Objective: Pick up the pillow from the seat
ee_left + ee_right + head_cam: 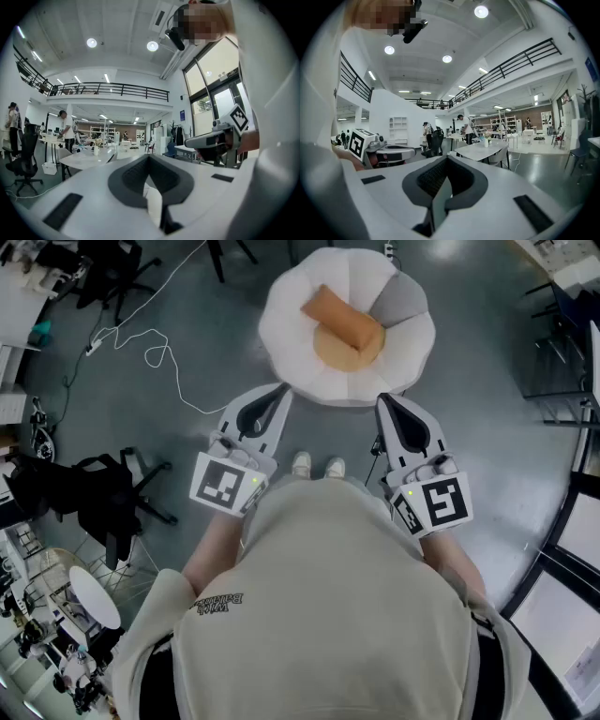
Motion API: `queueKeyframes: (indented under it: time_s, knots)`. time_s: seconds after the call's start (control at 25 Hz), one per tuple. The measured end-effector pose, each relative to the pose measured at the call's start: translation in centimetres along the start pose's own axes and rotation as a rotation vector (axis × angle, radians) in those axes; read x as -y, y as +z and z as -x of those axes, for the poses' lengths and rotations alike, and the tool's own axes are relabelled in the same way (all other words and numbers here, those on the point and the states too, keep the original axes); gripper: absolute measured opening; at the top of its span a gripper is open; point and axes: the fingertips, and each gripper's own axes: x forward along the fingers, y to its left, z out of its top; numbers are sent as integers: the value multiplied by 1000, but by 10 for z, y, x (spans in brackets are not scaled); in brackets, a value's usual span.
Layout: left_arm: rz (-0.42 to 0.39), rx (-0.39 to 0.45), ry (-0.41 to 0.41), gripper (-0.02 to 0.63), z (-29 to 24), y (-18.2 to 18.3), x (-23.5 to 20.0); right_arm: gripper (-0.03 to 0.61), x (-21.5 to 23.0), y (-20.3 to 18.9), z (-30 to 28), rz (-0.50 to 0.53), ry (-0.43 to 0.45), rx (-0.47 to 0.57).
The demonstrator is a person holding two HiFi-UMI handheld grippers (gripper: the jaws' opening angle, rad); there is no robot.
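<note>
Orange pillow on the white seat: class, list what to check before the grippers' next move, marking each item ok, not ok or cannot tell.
1. Orange cylindrical pillow lies uncovered on top of the white round padded seat: ok.
2. Left gripper empty: ok.
3. Right gripper empty: ok.
4. Jaws apart for a grasp: not ok, both pairs are together.
5. Grippers at the pillow: not ok, both are short of the seat's near rim.
6. White cable out of the path: ok, it lies off to the left.

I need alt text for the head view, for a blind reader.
An orange pillow lies on a round white seat, untouched. In front of it a person holds the left gripper and right gripper, both shut and empty.
</note>
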Motion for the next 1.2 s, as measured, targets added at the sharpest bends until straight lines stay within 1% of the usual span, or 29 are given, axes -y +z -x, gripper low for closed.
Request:
queueKeyframes:
  time_s: [0.12, 0.28, 0.44, 0.64, 0.84, 1.04, 1.2]
  knots:
    - [10, -3, 2, 9, -5, 4, 1, 9, 2, 1, -1, 0, 9, -1]
    - [-12, 14, -4, 9, -7, 5, 1, 9, 1, 8, -1, 6, 16, 8]
    - [16, 19, -2, 9, -7, 7, 2, 9, 0, 11, 3, 19, 13, 34]
    - [14, 13, 1, 9, -8, 7, 8, 9, 3, 5, 11, 61, 4, 48]
    - [14, 4, 15, 9, -11, 7, 17, 9, 13, -2, 20, 31, 10, 41]
    - [58, 7, 35, 9, -16, 5, 26, 9, 24, -10, 29, 26, 21, 40]
    - [52, -5, 48, 9, -19, 0, 35, 9, 32, -16, 36, 16, 24, 41]
